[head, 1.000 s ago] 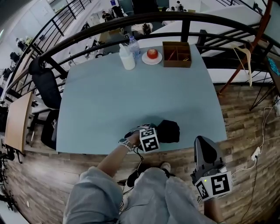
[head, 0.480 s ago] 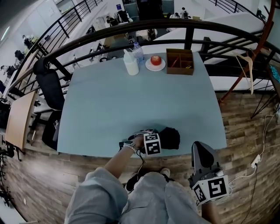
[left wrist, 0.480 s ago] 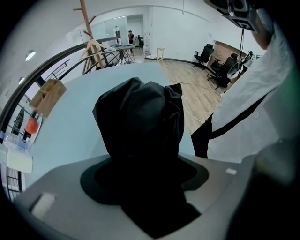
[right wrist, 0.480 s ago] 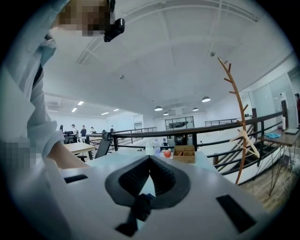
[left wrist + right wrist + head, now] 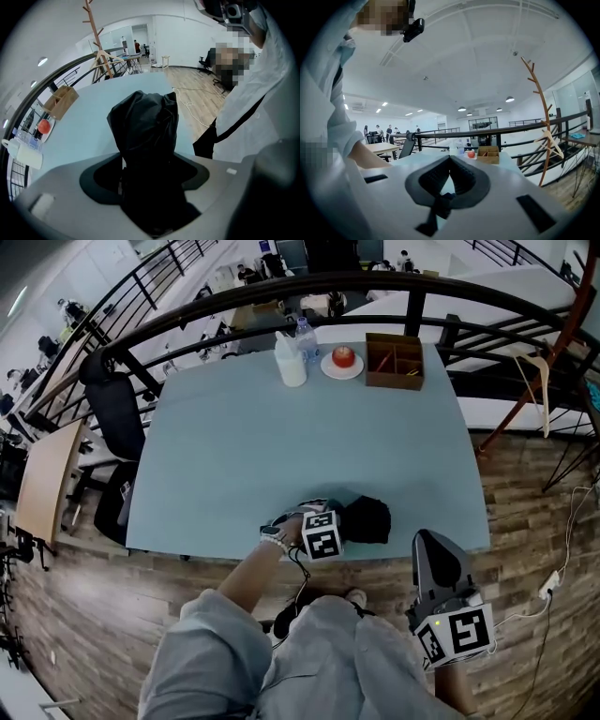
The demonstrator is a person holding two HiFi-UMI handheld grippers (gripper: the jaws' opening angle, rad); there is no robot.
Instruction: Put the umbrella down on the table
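The folded black umbrella (image 5: 367, 519) lies over the front edge of the light blue table (image 5: 281, 446); I cannot tell whether it rests on the top. My left gripper (image 5: 343, 523) is shut on the umbrella from the left. In the left gripper view the black fabric bundle (image 5: 145, 126) fills the space between the jaws of the left gripper (image 5: 146, 165). My right gripper (image 5: 434, 542) hangs off the table at the lower right, above the wooden floor. In its own view the right gripper (image 5: 450, 158) is shut with its tips touching and nothing held.
At the table's far edge stand a white jug (image 5: 291, 362), a water bottle (image 5: 305, 332), a plate with a red apple (image 5: 343, 358) and a wooden box (image 5: 394, 360). A black railing (image 5: 281, 292) curves behind. A black chair (image 5: 112, 413) stands left, a wooden coat rack (image 5: 553, 324) right.
The head camera has shifted a little. The left gripper still holds the umbrella at the table's front edge, and the right gripper stays low at the right.
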